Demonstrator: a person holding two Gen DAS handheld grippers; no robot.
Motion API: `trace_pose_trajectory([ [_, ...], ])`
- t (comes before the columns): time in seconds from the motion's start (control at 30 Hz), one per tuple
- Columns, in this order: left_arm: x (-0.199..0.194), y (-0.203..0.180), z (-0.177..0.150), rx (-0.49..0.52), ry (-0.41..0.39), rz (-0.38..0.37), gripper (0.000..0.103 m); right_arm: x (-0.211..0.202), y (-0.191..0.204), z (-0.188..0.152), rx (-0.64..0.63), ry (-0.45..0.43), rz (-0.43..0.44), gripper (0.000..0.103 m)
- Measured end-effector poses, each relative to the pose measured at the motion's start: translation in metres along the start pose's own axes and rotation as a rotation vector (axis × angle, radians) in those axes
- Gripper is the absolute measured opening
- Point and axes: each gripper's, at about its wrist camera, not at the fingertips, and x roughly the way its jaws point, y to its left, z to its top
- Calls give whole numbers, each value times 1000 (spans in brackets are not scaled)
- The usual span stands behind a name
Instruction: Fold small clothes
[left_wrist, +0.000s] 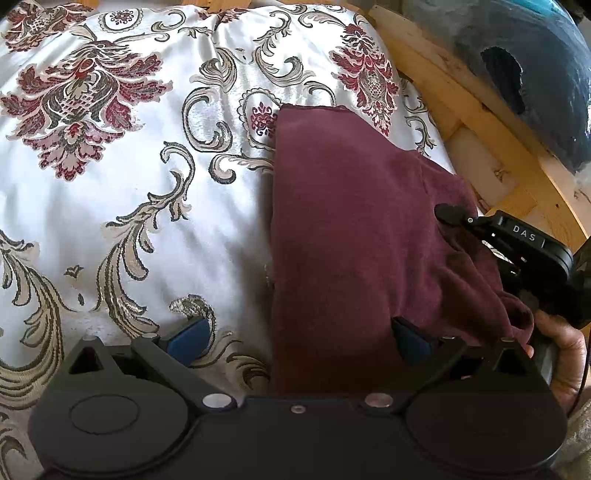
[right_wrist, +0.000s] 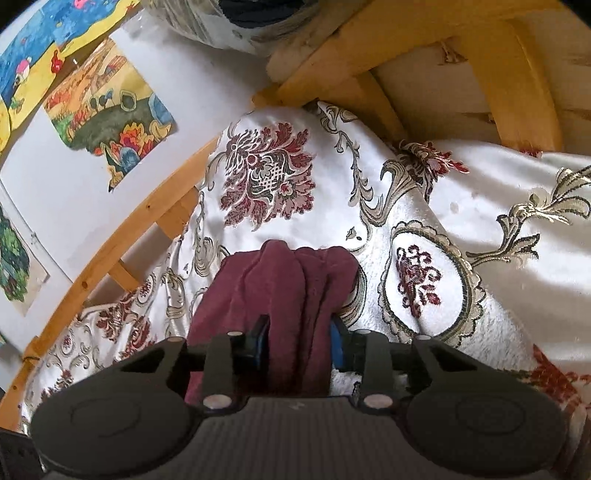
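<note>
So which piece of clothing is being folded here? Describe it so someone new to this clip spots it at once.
Start from the white bedspread with red and gold floral scrolls, edged by a wooden frame. Toward that frame lies the maroon garment, one bunched edge between the right gripper's blue pads. It is the only plain, dark, single-colour cloth on the patterned spread.

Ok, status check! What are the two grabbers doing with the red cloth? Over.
Right gripper shut on a bunched fold of the red cloth. Left gripper open, cloth edge between its fingers. Cloth partly folded on the bedspread. Nothing in the way.
</note>
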Motion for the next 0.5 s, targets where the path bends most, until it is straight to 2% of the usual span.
trace_pose_trajectory([
  [0.37,0,1,4,-15,23,-2,103,-1,2,-3,-27,-11,-19,39],
  [0.5,-8,-5,16,35,9,-12,102,0,3,-3,-30,-12,-26,39],
])
